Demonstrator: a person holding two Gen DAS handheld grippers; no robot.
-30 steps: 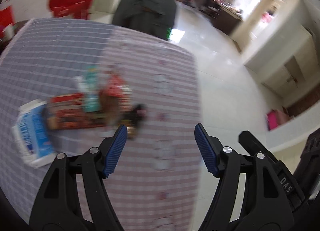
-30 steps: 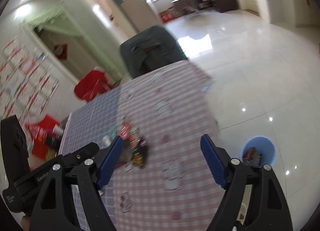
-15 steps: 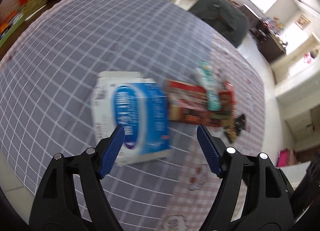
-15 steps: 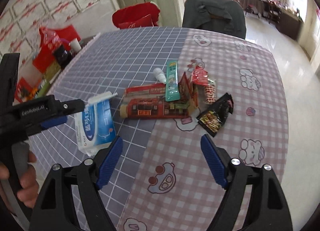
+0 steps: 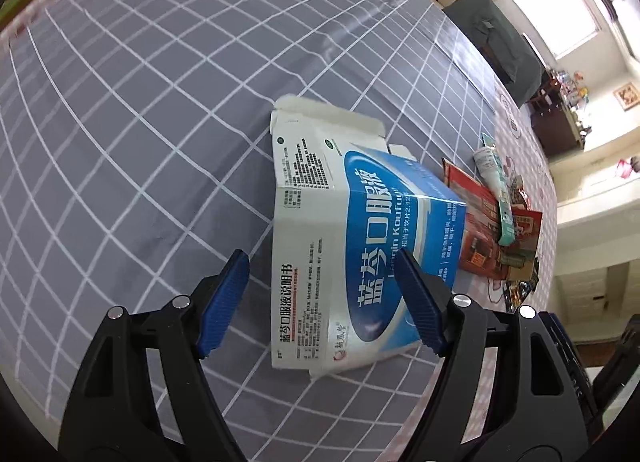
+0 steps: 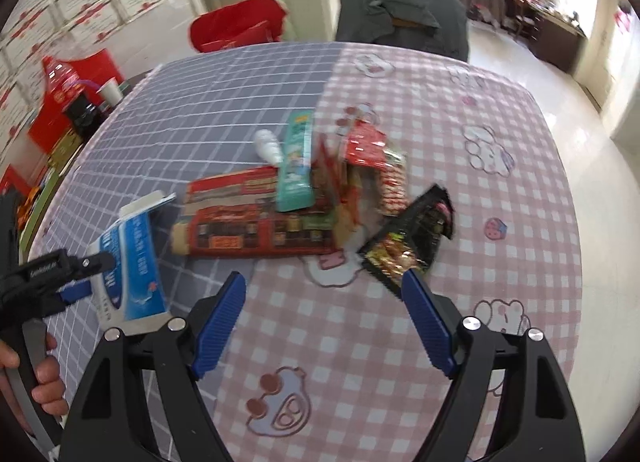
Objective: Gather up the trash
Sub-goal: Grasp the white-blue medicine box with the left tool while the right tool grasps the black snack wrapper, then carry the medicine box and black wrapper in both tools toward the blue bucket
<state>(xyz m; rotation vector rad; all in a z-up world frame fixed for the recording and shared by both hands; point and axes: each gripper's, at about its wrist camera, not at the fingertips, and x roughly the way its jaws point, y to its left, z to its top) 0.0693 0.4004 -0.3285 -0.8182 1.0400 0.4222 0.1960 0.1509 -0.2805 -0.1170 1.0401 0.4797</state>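
While half a second ago only approached, the blue-and-white carton (image 5: 360,229) is now straddled by the left tool (image 5: 320,302), held wide, unclamped; the right tool (image 6: 324,322), wide and empty, is poised near the black wrapper (image 6: 408,242) on the surface (image 6: 500,282).

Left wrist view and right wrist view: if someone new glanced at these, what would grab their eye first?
Probably the blue and white box, lying flat on the grey checked half of the tablecloth right ahead of the open left tongs. Next comes the pile of litter beside it: a long red box, a green tube across it and a black wrapper on the pink half, ahead of the open right tongs.
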